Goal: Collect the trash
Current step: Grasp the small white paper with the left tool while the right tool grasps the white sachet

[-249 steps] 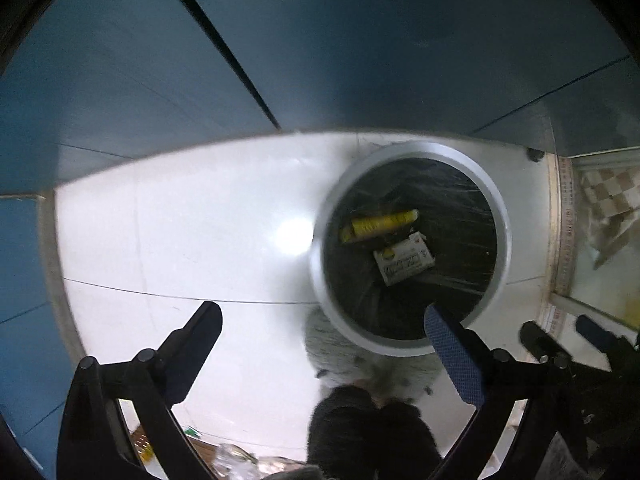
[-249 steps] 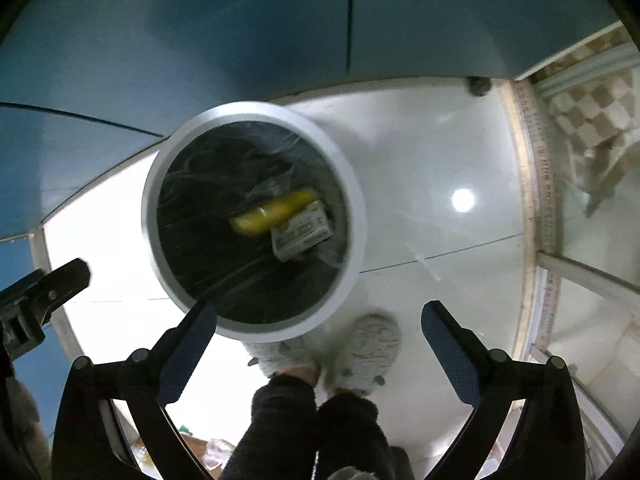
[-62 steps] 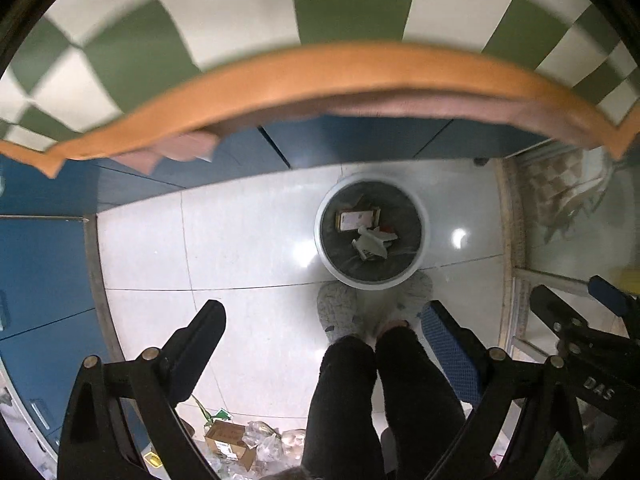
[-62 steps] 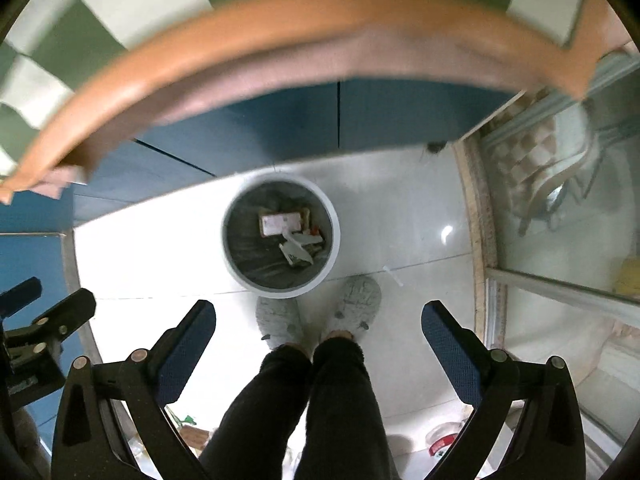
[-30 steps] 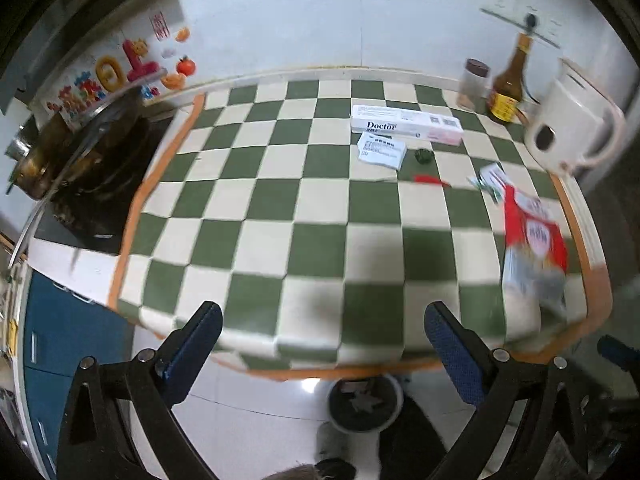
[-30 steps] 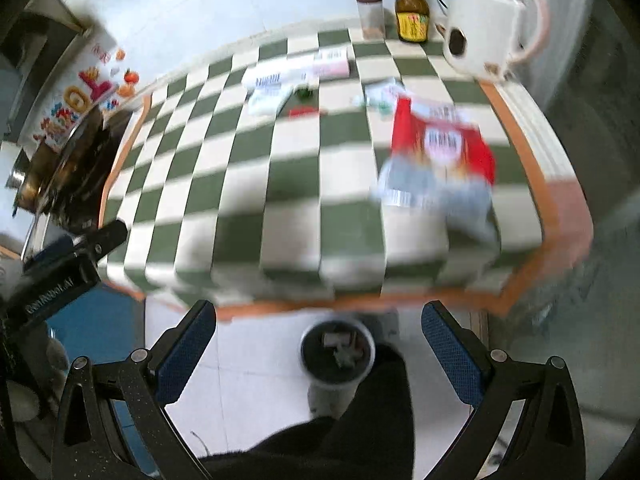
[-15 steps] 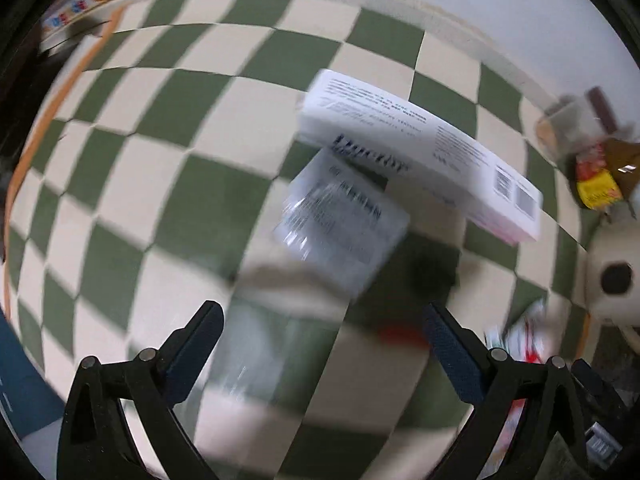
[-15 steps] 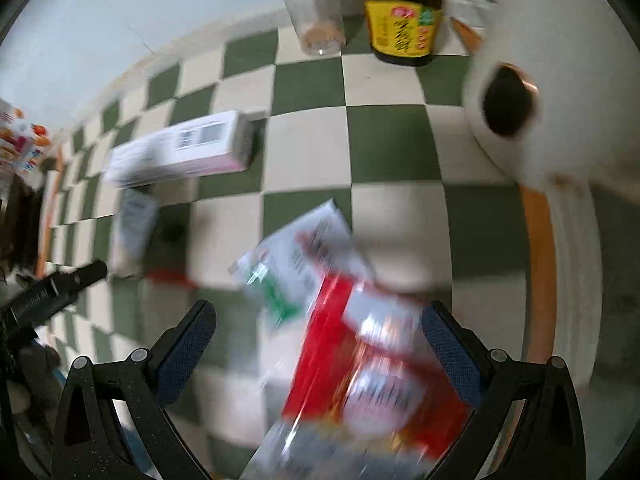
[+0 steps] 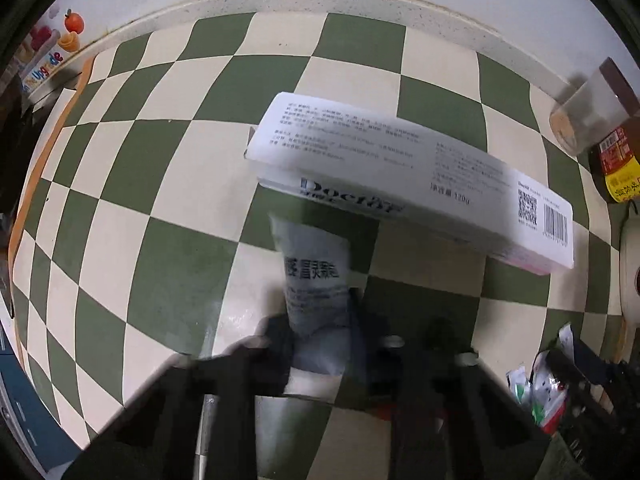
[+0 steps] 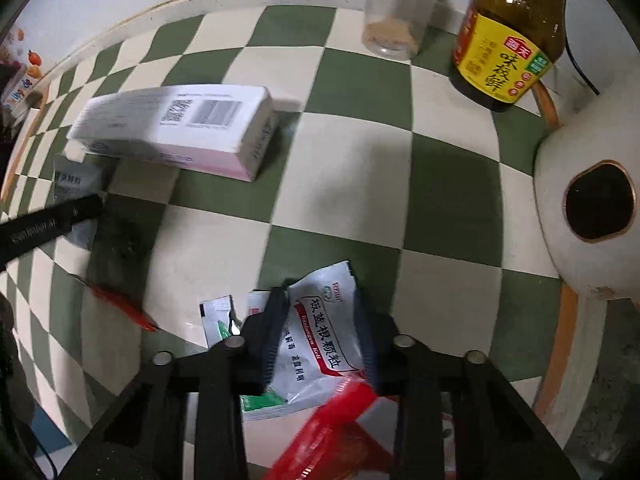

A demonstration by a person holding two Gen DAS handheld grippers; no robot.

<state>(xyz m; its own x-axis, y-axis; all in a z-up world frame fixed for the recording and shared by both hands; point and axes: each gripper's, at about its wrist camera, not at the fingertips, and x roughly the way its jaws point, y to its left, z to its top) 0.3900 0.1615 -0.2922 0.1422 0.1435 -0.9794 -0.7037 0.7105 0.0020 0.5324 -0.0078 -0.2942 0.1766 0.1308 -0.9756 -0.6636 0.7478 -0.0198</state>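
Two packets (image 9: 314, 276) (image 10: 324, 340) pinched by tongs; white carton (image 9: 408, 176) lies just beyond.

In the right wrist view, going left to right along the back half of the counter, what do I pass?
Long white carton → clear jar → brown sauce bottle with the yellow label → white kettle at the right edge.

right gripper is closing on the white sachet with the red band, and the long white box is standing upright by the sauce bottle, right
Not quite. The right gripper is closing with the white sachet between its jaws, but the long white box is not upright: the right wrist view shows it lying flat on the checked tablecloth, well to the left of the sauce bottle.
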